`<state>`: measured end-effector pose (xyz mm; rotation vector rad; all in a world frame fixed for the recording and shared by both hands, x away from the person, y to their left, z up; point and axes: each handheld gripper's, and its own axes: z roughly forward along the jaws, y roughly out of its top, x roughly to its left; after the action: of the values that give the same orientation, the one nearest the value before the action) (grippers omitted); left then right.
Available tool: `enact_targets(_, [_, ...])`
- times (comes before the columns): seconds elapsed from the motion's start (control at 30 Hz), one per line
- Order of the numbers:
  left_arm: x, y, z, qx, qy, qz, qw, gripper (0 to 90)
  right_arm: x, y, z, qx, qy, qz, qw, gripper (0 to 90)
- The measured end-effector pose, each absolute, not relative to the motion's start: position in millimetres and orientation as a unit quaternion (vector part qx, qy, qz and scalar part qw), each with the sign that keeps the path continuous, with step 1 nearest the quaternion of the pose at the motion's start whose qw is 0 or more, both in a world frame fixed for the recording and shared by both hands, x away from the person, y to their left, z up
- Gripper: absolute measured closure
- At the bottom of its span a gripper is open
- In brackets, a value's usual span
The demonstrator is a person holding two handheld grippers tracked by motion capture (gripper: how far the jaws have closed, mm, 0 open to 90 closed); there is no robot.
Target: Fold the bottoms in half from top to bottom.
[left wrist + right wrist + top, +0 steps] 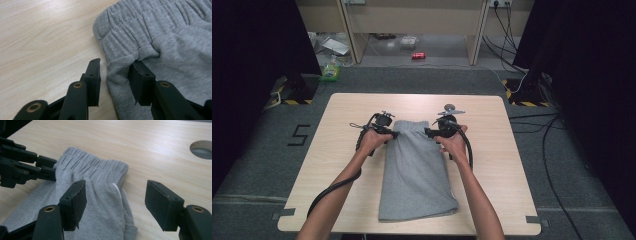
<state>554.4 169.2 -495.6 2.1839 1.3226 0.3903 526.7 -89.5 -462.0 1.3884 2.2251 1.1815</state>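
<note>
Pale wooden worktop (337, 150): folded grey jersey shorts (417, 170) lie flat; left gripper (115, 75) pinches a waistband fold for folding, right gripper (116, 202) straddles the edge, released.

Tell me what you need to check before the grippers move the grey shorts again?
1. Grey shorts lie flat on the table: ok.
2. Left gripper has the cloth edge between its jaws: ok.
3. Left gripper really pinches the cloth: cannot tell, one jaw stands apart from the fabric.
4. Right gripper holds the waistband: not ok, its jaws are wide open and press on nothing.
5. Both grippers sit at the waistband end, one at each side: ok.
6. White drawstring is clear of the right gripper's jaws: ok.
</note>
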Motion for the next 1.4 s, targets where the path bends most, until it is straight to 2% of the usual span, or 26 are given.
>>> enact_targets(0.33, [553.4, 169.4, -496.2, 0.811, 0.493, 0.148, 0.279, 61.6, 537.9, -80.6, -467.1, 0.482, 0.771, 0.396, 0.131, 33.0])
enact_targets(0.43, [553.1, 169.5, -496.5, 0.81, 0.493, 0.148, 0.28, 61.7, 541.8, -81.1, -473.0, 0.49, 0.766, 0.4, 0.116, 33.0])
enact_targets(0.7, [553.0, 169.3, -496.5, 0.81, 0.494, 0.149, 0.28, 61.7, 549.2, -78.9, -488.5, 0.499, 0.772, 0.377, 0.112, 33.1])
enact_targets(0.97, [553.6, 169.4, -496.1, 0.811, 0.493, 0.147, 0.279, 61.9, 552.3, -69.9, -501.0, 0.5, 0.785, 0.349, 0.108, 37.1])
enact_targets(1.07, [552.8, 169.1, -496.3, 0.81, 0.493, 0.149, 0.28, 62.4, 551.6, -66.6, -503.5, 0.495, 0.789, 0.344, 0.12, 41.1])
enact_targets(1.2, [552.2, 169.1, -496.6, 0.809, 0.493, 0.149, 0.283, 62.7, 551.2, -64.6, -503.6, 0.486, 0.794, 0.345, 0.121, 52.5])
enact_targets(1.4, [552.7, 167.8, -496.3, 0.81, 0.49, 0.14, 0.289, 71.8, 551.8, -65.4, -504.4, 0.491, 0.788, 0.356, 0.104, 70.8])
